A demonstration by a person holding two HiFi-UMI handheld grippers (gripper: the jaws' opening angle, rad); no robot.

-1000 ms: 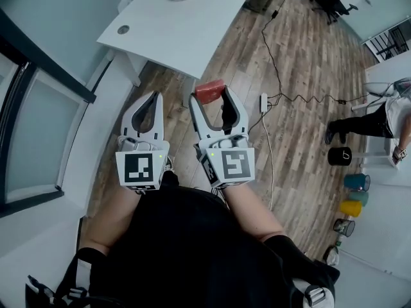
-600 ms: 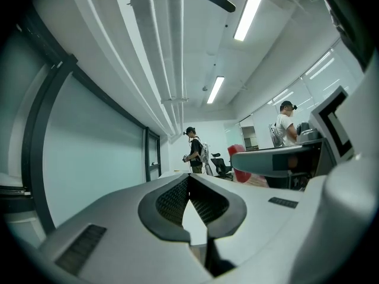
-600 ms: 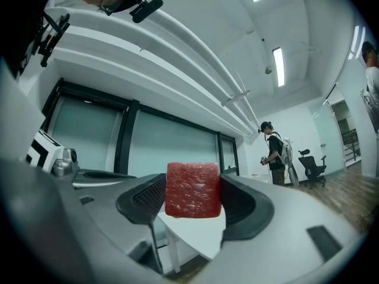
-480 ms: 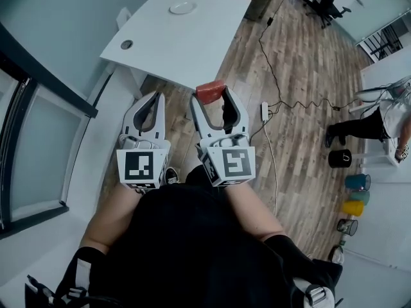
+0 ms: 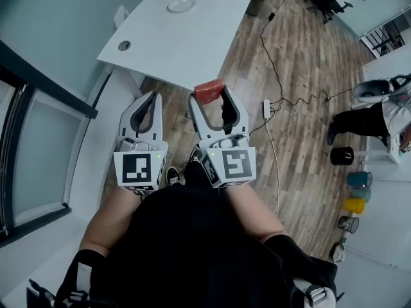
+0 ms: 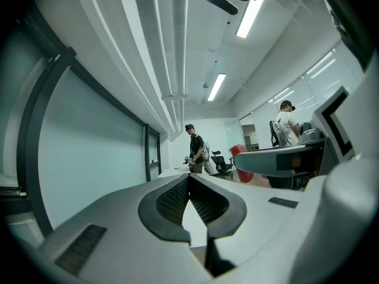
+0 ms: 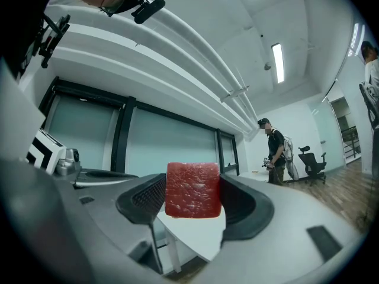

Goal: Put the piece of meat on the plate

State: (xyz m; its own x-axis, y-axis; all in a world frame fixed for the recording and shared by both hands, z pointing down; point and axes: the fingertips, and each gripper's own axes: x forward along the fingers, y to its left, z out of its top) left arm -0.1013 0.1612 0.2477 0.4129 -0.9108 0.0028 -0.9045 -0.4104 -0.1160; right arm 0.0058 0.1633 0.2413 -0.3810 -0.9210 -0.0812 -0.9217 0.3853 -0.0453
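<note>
Holding piece of meat clamped between your right gripper fingers; plate lies well ahead on bench, slightly left. Left gripper fingers together, empty.

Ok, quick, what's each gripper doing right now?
Left gripper: closed, nothing between its jaws.
Right gripper: closed on the piece of meat.

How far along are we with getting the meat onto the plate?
Done: the right hand-held gripper grips the piece of meat. In hand: held above the floor, short of the white table. Remaining: reach the plate there, set it down. The left hand-held gripper is shut, empty.
</note>
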